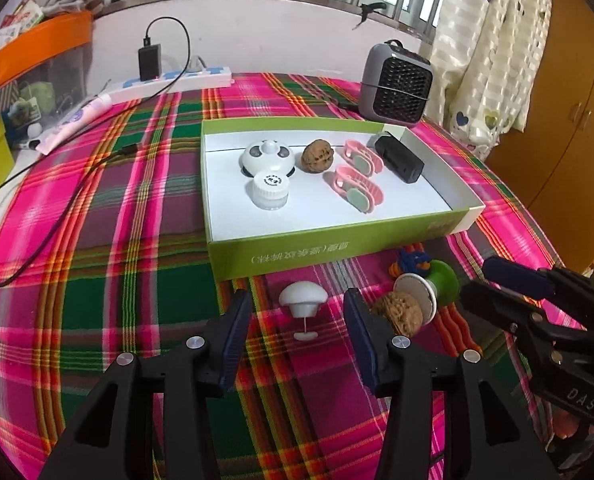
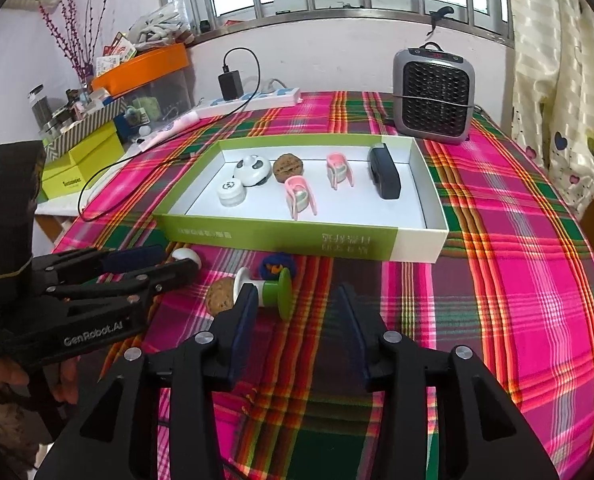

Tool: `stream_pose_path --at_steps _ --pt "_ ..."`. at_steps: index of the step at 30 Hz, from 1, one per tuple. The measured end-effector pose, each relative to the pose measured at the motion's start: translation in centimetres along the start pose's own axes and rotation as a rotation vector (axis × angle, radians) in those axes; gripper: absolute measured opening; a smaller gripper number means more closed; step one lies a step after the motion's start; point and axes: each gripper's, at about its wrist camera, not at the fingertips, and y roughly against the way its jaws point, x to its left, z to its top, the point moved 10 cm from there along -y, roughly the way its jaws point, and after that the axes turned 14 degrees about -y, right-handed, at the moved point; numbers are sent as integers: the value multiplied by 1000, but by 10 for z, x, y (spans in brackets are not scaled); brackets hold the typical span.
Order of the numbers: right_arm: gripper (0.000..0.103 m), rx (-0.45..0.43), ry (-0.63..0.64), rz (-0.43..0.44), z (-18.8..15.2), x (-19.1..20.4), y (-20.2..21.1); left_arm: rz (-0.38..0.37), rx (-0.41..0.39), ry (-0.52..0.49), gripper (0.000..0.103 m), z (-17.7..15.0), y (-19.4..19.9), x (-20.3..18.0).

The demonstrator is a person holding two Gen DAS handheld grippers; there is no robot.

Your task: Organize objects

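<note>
Plaid cloth covers the desk (image 1: 97, 208); green-walled tray (image 1: 337, 246) sits mid-desk with sorted items: panda gadget, white jar, walnut, two pink clips, black case. Outside the tray, at its near wall: white mushroom-shaped piece (image 1: 303, 298), loose walnut (image 1: 399, 314), green-and-white stamper (image 2: 271, 292) lying on its side, touching the walnut, and a blue-orange knot toy (image 2: 277, 266) behind it.

Left tool (image 1: 297, 332) released, jaws spread either side of the mushroom piece, pads not touching it. Right tool (image 2: 293, 320) also released, nothing between the pads; the stamper lies just off its left pad.

Handling guess: the mushroom piece looks like light hard plastic, with a smooth rounded cap that could slip, so pinching across the cap's widest sides or at the short neck under it seems best. Thin pin and small foot below look fragile, avoid squeezing there. Walnut is rigid and bumpy, easy to pinch but may roll.
</note>
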Motion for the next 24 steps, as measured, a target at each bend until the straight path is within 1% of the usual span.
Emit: stream_pose_path --at_steps 5,10,17,21,24 --pt "43 12 17 12 -4 8 -1 0 13 4 46 -1 -7 3" --pt "43 15 12 4 -4 11 -5 9 9 9 45 -1 -7 6" --pt "43 23 7 21 -1 18 -12 5 5 17 43 -1 -7 8" --pt "43 47 10 6 -3 18 -19 4 5 18 43 -1 -7 8" --pt "43 37 6 -3 -2 16 -19 2 4 19 43 -1 -7 7"
